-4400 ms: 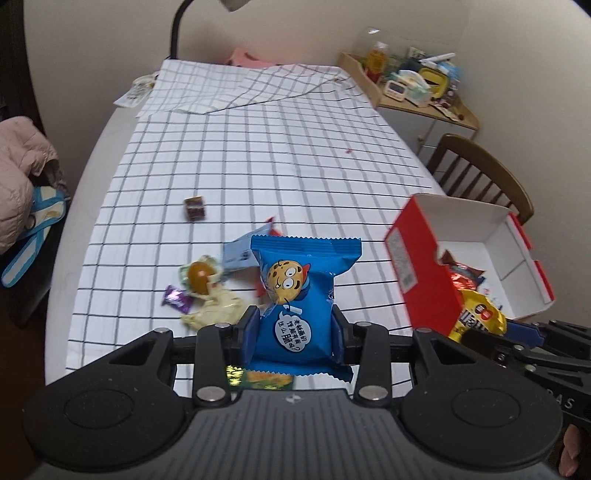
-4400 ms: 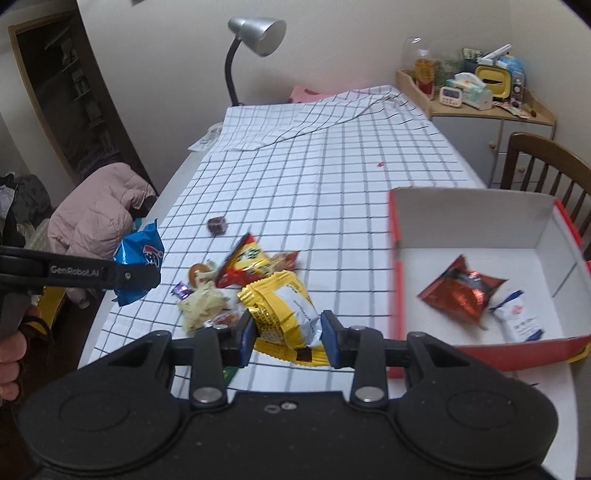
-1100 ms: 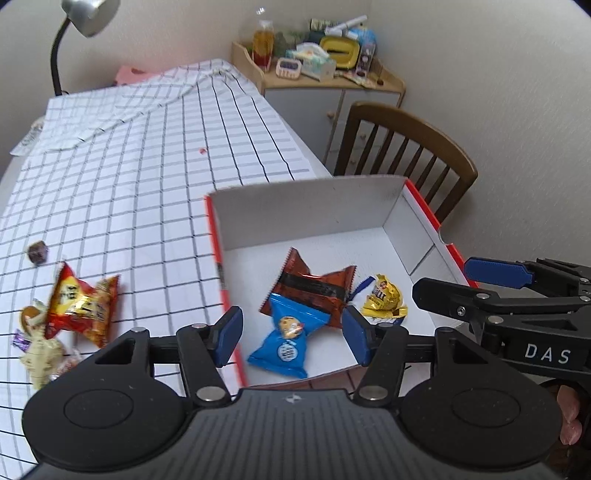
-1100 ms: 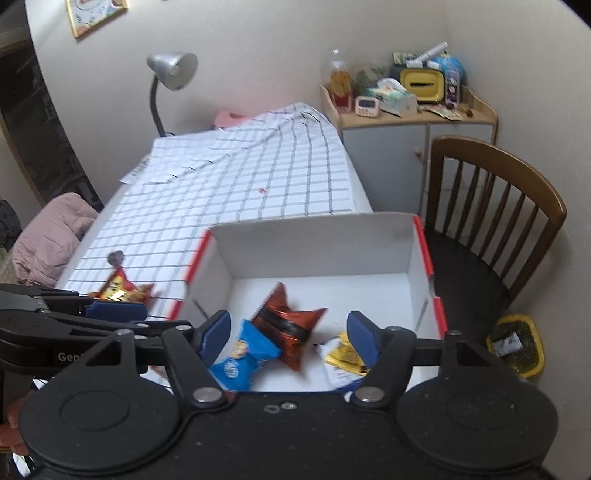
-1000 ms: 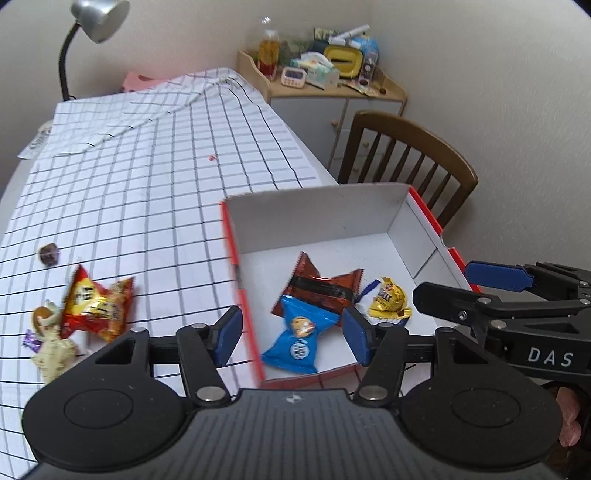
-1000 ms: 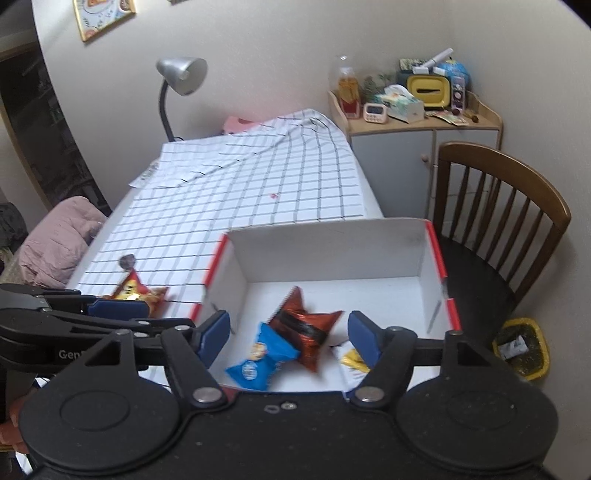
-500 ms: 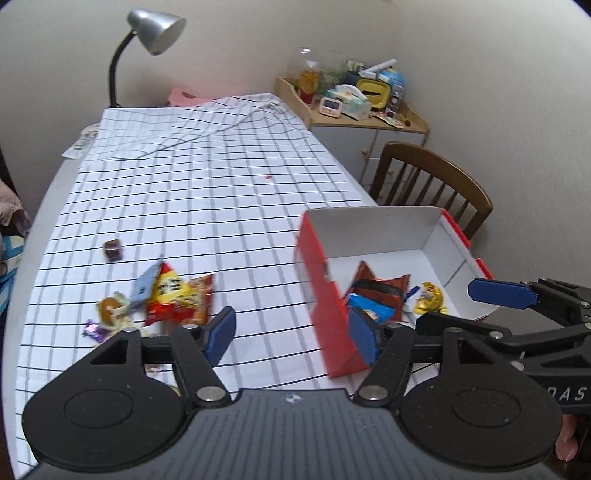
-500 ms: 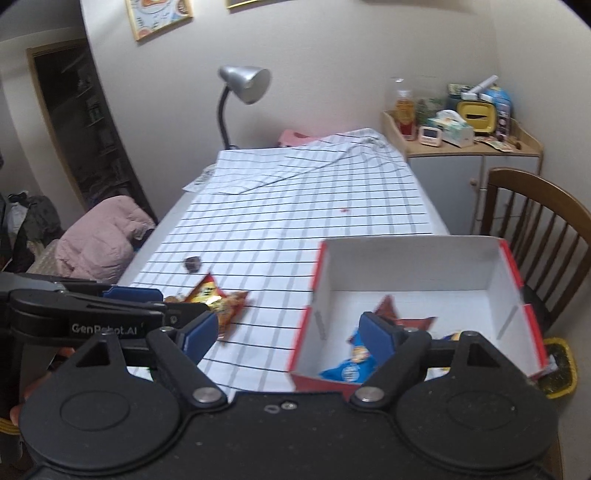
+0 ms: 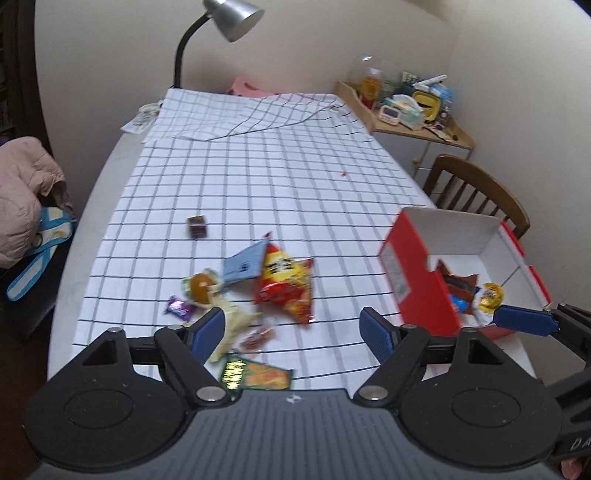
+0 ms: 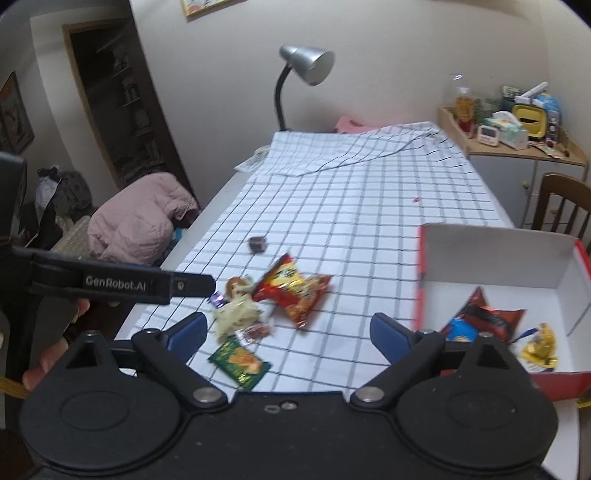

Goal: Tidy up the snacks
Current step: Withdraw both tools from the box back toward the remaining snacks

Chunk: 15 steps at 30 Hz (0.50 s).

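Observation:
A red box with a white inside point(image 9: 413, 273) point(image 10: 498, 254) stands at the table's right edge. It holds a dark red packet point(image 10: 487, 314), a blue packet point(image 10: 460, 330) and a yellow packet point(image 10: 541, 347). Loose snacks lie in a pile left of the box: a red chip bag point(image 9: 286, 282) point(image 10: 295, 290), a green packet point(image 9: 255, 374) point(image 10: 240, 362), a pale wrapper point(image 10: 236, 314), a light blue packet point(image 9: 243, 264) and a small brown cube point(image 9: 197, 226) point(image 10: 257, 243). My left gripper point(image 9: 291, 326) is open and empty above the pile. My right gripper point(image 10: 288, 330) is open and empty.
A checked cloth point(image 9: 258, 177) covers the table. A desk lamp point(image 9: 221, 22) stands at the far end. A wooden chair point(image 9: 476, 192) and a cluttered side cabinet point(image 9: 417, 110) are to the right. A pink jacket point(image 10: 136, 218) lies to the left.
Both grippers, open and empty after dropping the blue and yellow packets into the box, have swung left from above the box to face the snack pile.

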Tool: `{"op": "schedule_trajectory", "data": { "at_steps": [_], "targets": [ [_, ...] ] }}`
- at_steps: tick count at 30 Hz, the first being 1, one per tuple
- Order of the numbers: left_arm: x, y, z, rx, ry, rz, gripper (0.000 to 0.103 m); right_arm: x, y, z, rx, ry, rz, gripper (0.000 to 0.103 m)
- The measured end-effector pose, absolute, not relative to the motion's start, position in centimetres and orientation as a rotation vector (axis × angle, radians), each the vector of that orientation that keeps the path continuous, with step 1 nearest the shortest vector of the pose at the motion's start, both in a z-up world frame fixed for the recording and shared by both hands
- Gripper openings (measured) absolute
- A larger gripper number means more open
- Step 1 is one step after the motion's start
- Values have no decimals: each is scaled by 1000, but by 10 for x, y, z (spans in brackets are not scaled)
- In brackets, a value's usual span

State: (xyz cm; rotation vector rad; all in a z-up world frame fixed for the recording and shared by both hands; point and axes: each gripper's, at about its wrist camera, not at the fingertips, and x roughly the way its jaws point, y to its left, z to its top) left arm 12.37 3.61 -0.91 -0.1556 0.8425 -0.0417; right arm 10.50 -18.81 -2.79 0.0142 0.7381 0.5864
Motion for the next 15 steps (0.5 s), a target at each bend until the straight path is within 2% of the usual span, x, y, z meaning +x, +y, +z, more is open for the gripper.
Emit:
{"op": "schedule_trajectory", "data": {
  "at_steps": [15],
  "targets": [
    [148,95,-74,-137,954,-88,87,111,-99,-96,-184,852,715,95]
  ]
}}
